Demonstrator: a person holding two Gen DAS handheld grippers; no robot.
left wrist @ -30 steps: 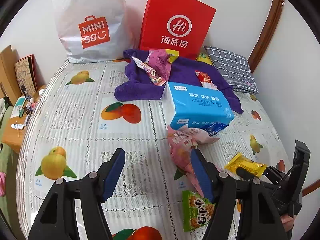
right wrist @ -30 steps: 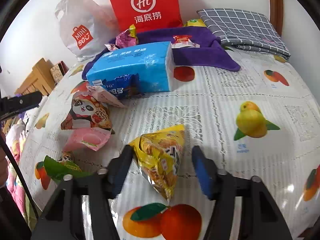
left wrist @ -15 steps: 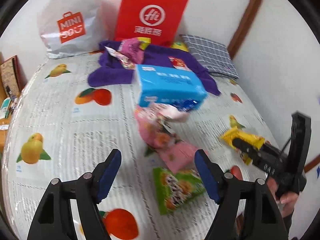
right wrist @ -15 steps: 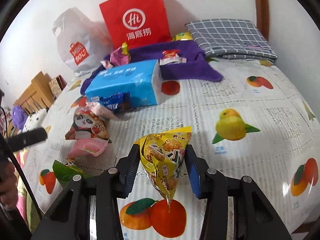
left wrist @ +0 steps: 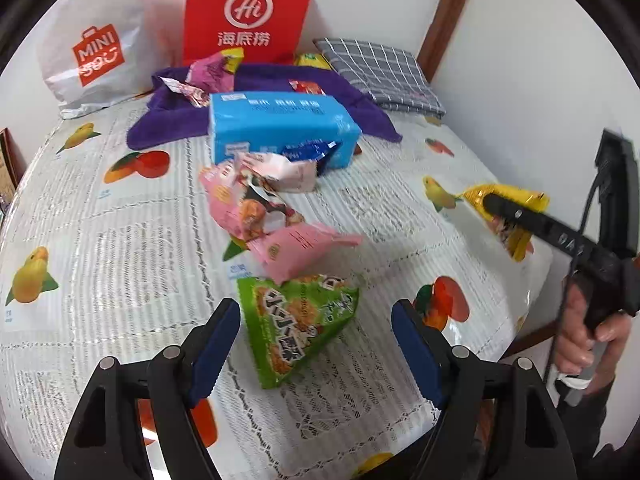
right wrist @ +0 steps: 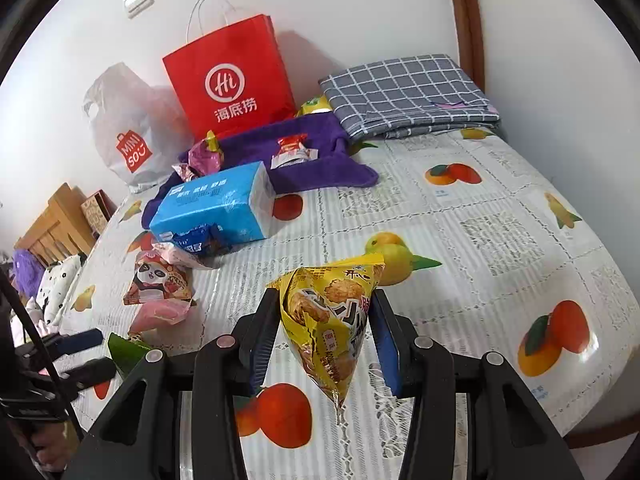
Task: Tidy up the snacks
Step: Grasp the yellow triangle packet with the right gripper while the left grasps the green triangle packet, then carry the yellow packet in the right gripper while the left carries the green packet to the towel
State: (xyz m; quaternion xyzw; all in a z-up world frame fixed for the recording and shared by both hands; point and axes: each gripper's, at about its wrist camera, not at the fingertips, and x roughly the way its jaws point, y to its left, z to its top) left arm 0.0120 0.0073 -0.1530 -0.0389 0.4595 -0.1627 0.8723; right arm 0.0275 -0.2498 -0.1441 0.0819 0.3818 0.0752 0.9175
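My right gripper (right wrist: 326, 334) is shut on a yellow snack bag (right wrist: 332, 320) and holds it above the table; it also shows in the left wrist view (left wrist: 508, 204). My left gripper (left wrist: 316, 344) is open, its jaws on either side of a green snack bag (left wrist: 296, 324) lying on the table. Past it lie a pink packet (left wrist: 300, 248), a pink panda bag (left wrist: 248, 208) and a blue tissue pack (left wrist: 280, 128). More snacks lie on a purple towel (left wrist: 260, 80).
A red paper bag (left wrist: 248, 12) and a white MINISO bag (left wrist: 96, 40) stand at the back wall. A folded grey checked cloth (left wrist: 380, 72) lies at the back right. The table edge (left wrist: 536, 280) runs along the right.
My right gripper closed on the yellow bag and lifted it off the table. My left gripper moved forward and right, so the green bag now lies between its open jaws.
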